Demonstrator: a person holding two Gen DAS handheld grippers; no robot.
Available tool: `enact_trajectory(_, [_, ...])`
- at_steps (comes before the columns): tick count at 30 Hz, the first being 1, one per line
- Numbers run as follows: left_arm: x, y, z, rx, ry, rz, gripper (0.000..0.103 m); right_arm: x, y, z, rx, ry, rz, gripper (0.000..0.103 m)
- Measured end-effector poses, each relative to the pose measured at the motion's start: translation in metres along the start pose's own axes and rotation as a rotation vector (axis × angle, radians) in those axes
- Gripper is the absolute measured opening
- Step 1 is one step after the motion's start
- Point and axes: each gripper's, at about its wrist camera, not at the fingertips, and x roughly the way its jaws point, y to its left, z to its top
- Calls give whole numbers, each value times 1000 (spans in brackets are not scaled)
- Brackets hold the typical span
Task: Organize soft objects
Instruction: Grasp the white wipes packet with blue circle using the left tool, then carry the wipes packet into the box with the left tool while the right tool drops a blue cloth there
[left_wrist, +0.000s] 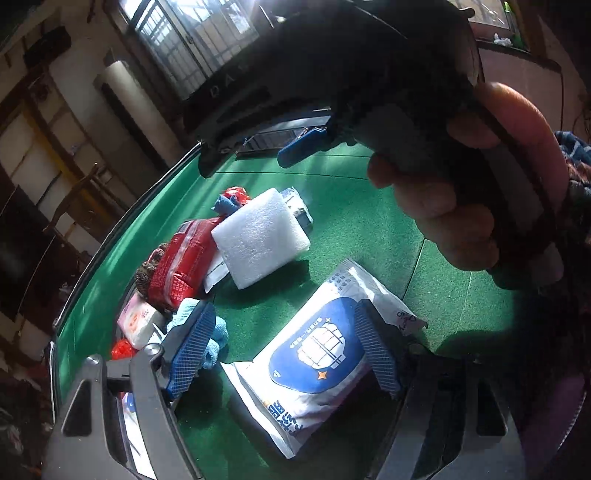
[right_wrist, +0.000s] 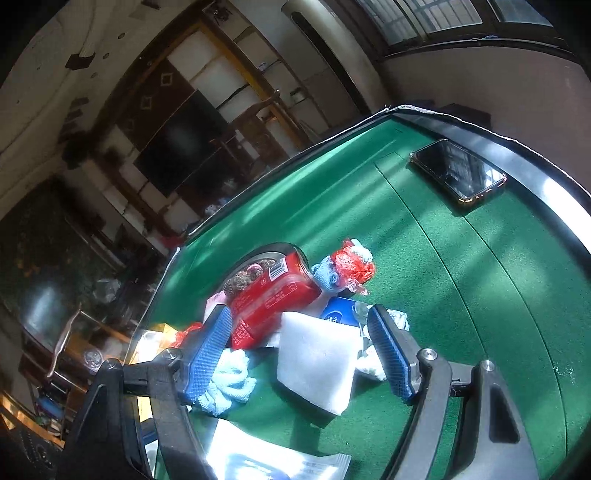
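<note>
A white and blue soft packet (left_wrist: 314, 350) lies flat on the green table (left_wrist: 369, 221). My left gripper (left_wrist: 284, 352) hovers over it, open, one pad over its right edge and the other clear of it. My right gripper (right_wrist: 297, 354) is open too. A white foam block (right_wrist: 317, 362) sits between its pads with a gap on each side. The same foam block (left_wrist: 258, 236) leans on a red packet (left_wrist: 181, 258). In the left wrist view a hand (left_wrist: 461, 184) holds the right gripper, whose blue fingertip (left_wrist: 303, 146) shows above the table.
A pile sits at the table's left edge: light blue cloth (right_wrist: 225, 384), red foil wad (right_wrist: 351, 266), brown knitted piece (right_wrist: 247, 275), pink and white tissue pack (left_wrist: 138, 319). A phone (right_wrist: 458, 171) lies at the far corner by the black rim.
</note>
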Motion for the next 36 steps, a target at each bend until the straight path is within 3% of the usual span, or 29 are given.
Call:
enact_trajectory(9, [9, -1, 9, 93, 21, -85, 81, 2, -2, 0, 13, 13, 1, 71])
enact_trajectory(14, [15, 12, 8, 3, 102, -268, 81, 5, -2, -1, 19, 27, -1, 71])
enact_trajectory(17, [20, -4, 6, 64, 199, -385, 85, 4, -1, -1, 14, 26, 3, 71])
enact_trajectory(19, [16, -21, 2, 148, 191, -361, 89, 4, -1, -1, 15, 29, 6, 71])
enact_trajectory(22, [18, -24, 8, 84, 179, -367, 89, 7, -2, -1, 20, 46, 15, 71])
enact_trajectory(25, [23, -30, 14, 65, 136, -310, 91, 7, 0, -1, 14, 45, 20, 71])
enact_trajectory(27, [27, -28, 19, -15, 145, -325, 83, 6, 0, -1, 6, 38, 12, 71])
enact_trajectory(28, [26, -27, 20, -35, 143, -305, 69, 6, -1, -1, 6, 38, 9, 71])
enact_trajectory(29, [24, -20, 17, -48, 138, -297, 62, 6, -2, -1, 10, 40, 7, 71])
enact_trajectory(32, [16, 1, 5, -194, 148, -312, 60, 8, -4, -1, 19, 52, 12, 71])
enact_trajectory(36, [-12, 21, -19, -343, 115, -266, 59, 9, 2, -2, -6, 61, 24, 71])
